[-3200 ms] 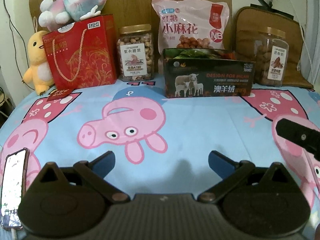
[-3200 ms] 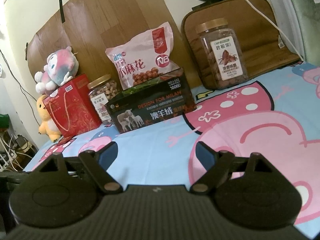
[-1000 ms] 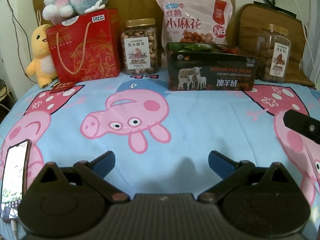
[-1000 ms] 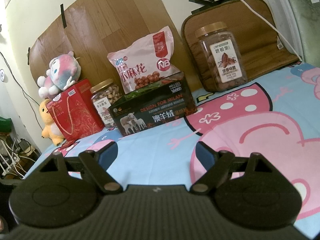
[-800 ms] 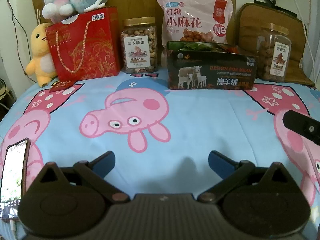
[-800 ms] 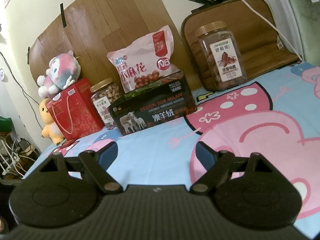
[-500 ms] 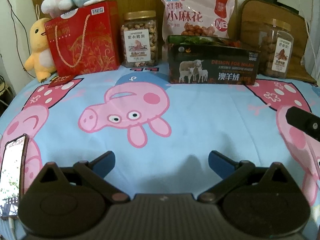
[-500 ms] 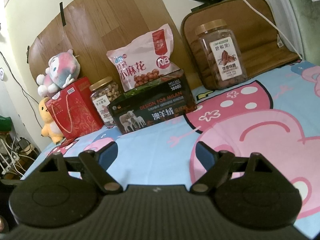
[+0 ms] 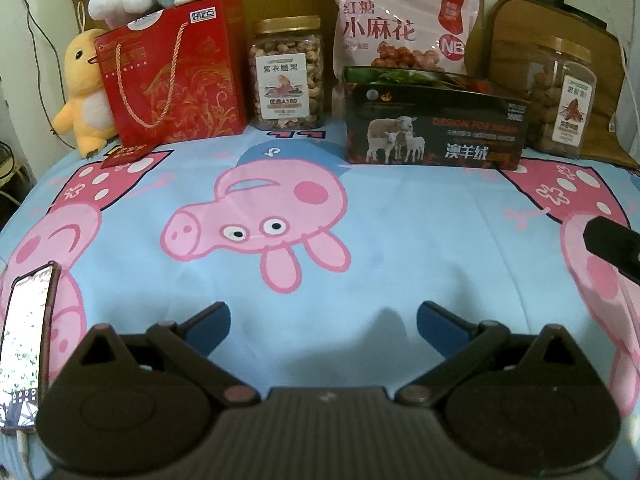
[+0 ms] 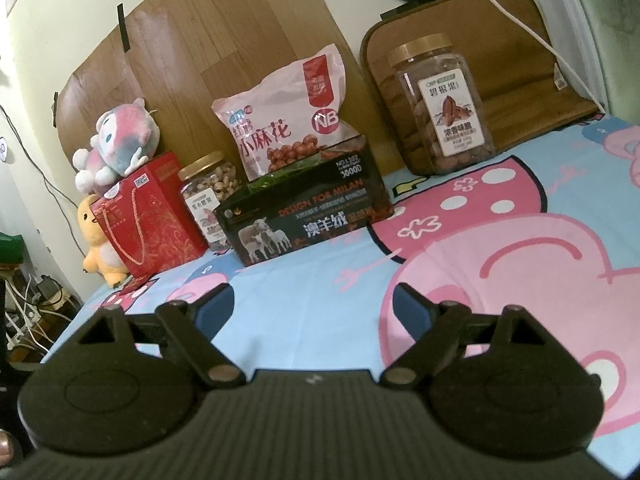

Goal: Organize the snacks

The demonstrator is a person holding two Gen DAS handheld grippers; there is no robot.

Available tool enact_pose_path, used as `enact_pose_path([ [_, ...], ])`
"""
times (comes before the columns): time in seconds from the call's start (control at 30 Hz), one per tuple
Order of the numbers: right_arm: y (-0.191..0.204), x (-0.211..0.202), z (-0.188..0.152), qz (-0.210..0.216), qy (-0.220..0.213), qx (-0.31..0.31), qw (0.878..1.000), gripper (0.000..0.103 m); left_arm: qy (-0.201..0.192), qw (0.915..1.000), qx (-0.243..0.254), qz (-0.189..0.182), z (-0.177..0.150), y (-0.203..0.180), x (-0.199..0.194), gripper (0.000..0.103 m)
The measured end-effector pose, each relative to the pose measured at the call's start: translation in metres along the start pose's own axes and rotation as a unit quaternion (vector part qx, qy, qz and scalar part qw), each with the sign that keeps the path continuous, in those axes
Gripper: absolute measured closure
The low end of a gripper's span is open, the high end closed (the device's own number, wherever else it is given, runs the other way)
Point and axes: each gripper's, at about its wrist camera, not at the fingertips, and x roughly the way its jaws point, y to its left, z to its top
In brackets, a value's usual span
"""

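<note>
Well ahead of the open left gripper (image 9: 322, 316) stands the cashew jar (image 9: 287, 74).

Bed, blue cartoon-pig sheet (image 9: 384, 240): red gift bag (image 9: 172, 76), two clear nut jars (image 9: 287, 74) (image 10: 440, 104), dark sheep-print box (image 9: 432, 128), smartphone (image 9: 24, 344).

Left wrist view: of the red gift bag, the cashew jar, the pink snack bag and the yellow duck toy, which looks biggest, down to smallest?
1. Red gift bag and pink snack bag: alike, unsure.
2. Cashew jar.
3. Yellow duck toy, partly hidden.
</note>
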Motion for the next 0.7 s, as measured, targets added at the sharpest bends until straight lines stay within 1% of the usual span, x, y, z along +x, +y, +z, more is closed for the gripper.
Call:
enact_pose_path([
  [0.6, 0.0013, -0.0013, 0.0013, 0.003, -0.001, 0.001, 1.000, 0.014, -0.003, 1.0000, 0.004, 0.003, 0.0004, 0.0003, -0.0013, 0.000],
  [0.7, 0.0012, -0.0013, 0.0011, 0.003, -0.002, 0.001, 1.000, 0.014, -0.009, 0.9999, 0.007, 0.009, 0.0007, -0.0013, -0.0026, 0.000],
])
